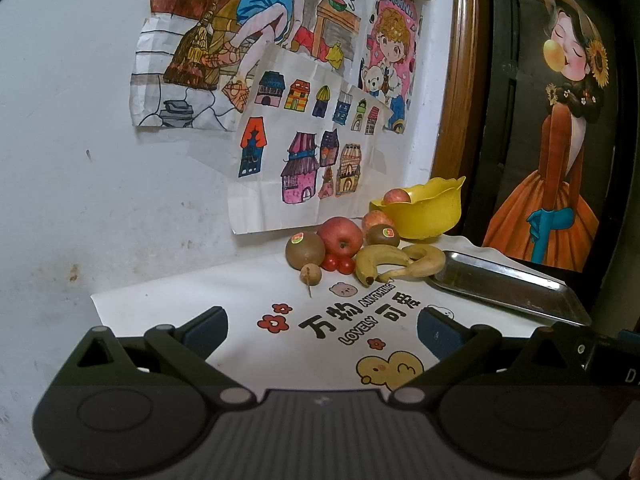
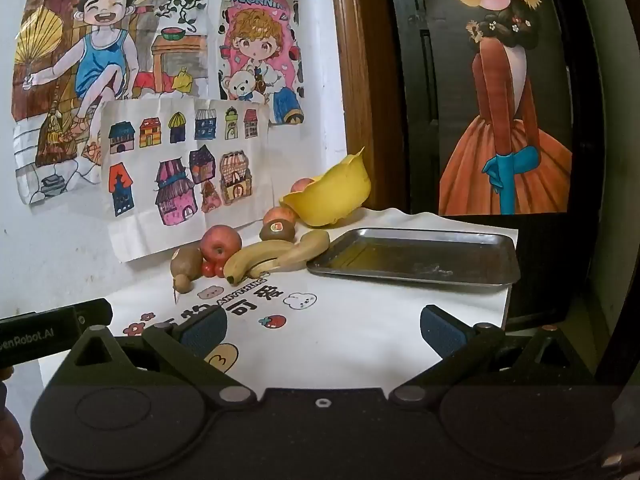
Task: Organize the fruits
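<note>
A pile of fruit lies against the wall: a red apple (image 1: 340, 236) (image 2: 220, 243), two kiwis (image 1: 305, 249) (image 1: 383, 235), cherry tomatoes (image 1: 338, 264), a small brown fruit with a stem (image 1: 311, 274) and two bananas (image 1: 400, 263) (image 2: 276, 258). A yellow bowl (image 1: 424, 210) (image 2: 332, 196) tips against the door frame with an apple (image 1: 396, 197) inside. A steel tray (image 1: 504, 280) (image 2: 416, 256) lies to the right, holding nothing. My left gripper (image 1: 322, 330) and right gripper (image 2: 323, 330) both stand open, well short of the fruit, nothing between their fingers.
A white cloth (image 2: 360, 328) with cartoon prints covers the table. Drawings (image 1: 296, 144) hang on the wall behind the fruit. A dark door with a poster (image 2: 504, 120) stands at the right, past the table edge. The left gripper's body (image 2: 52, 332) shows at the right view's left edge.
</note>
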